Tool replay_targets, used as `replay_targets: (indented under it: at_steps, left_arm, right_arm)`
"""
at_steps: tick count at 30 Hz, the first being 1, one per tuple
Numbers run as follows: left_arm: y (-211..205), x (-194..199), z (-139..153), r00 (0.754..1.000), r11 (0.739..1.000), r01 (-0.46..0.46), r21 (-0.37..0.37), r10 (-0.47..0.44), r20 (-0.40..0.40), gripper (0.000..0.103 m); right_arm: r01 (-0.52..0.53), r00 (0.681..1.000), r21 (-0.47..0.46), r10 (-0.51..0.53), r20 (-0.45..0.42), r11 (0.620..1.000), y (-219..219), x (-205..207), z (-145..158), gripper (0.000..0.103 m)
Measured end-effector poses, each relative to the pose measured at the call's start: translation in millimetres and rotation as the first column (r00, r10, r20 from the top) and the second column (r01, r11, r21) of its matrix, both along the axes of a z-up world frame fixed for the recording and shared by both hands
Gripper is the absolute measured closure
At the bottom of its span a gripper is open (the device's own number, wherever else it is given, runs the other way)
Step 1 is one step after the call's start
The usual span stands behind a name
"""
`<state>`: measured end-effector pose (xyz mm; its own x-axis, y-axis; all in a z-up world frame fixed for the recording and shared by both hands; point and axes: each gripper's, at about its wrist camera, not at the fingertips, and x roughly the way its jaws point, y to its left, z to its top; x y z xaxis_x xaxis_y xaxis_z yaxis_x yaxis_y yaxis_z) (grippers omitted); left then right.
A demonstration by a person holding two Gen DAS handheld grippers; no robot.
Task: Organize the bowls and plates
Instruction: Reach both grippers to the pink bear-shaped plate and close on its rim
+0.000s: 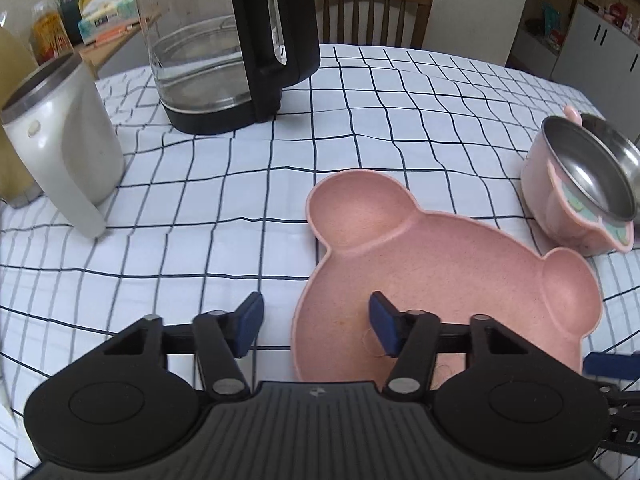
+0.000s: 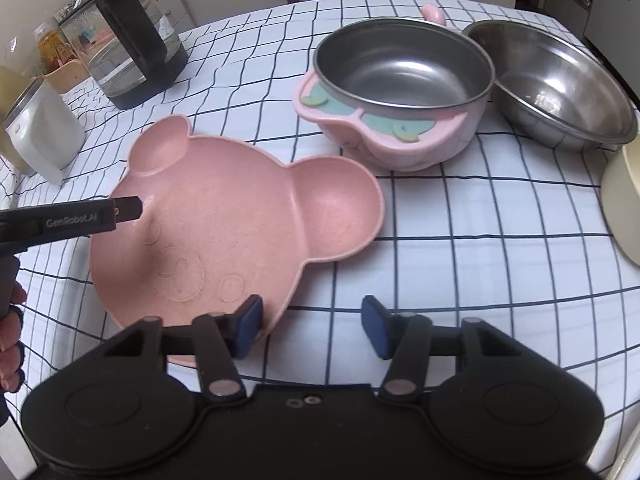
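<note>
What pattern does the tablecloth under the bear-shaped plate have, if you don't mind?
The tablecloth is white with a dark grid of thin lines, clearest in the left wrist view.

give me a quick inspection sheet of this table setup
surface: checked tablecloth, lightly wrinkled
job's things: pink bear plate empty; pink steel-lined bowl beside steel bowl; cream dish at the edge
clutter: glass kettle, white jug
grippers: left tool and right tool open, each straddling the plate rim
cables: nothing seen
surroundings: wooden chair, cabinets
</note>
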<state>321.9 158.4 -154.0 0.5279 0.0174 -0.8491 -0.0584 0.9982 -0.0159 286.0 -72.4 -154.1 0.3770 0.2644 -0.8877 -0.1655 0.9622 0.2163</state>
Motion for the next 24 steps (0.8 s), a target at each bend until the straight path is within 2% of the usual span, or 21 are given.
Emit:
replay_targets:
  at_steps: [3, 6, 9, 10, 24]
  left_arm:
    - [1, 3, -2, 1.0, 1.0, -0.007, -0.029, 0.006, -0.022, 0.068]
    - [2, 3, -4, 0.999, 0.999, -0.021, -0.027, 0.021, -0.031, 0.072]
    - [5, 3, -3, 0.999, 0.999, -0.042, -0.028, 0.041, -0.036, 0.083]
    - [6, 2, -3, 0.998, 0.998, -0.049, -0.038, 0.047, -0.039, 0.083]
    - [-6, -34, 15, 0.997, 0.996, -0.064, -0.066, 0.062, -0.035, 0.089]
  right_arm:
    - [0.003, 1.0, 0.02, -0.003, -0.01, 1.0, 1, 2, 0, 0.064]
    - [0.002, 1.0, 0.036, -0.001, -0.018, 0.999, 5, 3, 1, 0.073]
    - [-0.002, 1.0, 0.05, 0.003, -0.023, 0.999, 7, 3, 1, 0.084]
    - [-0.004, 1.0, 0.055, 0.005, -0.024, 0.998, 8, 3, 1, 0.088]
    - [0.011, 1.0, 0.056, -0.012, 0.005, 0.998, -8, -14, 15, 0.09]
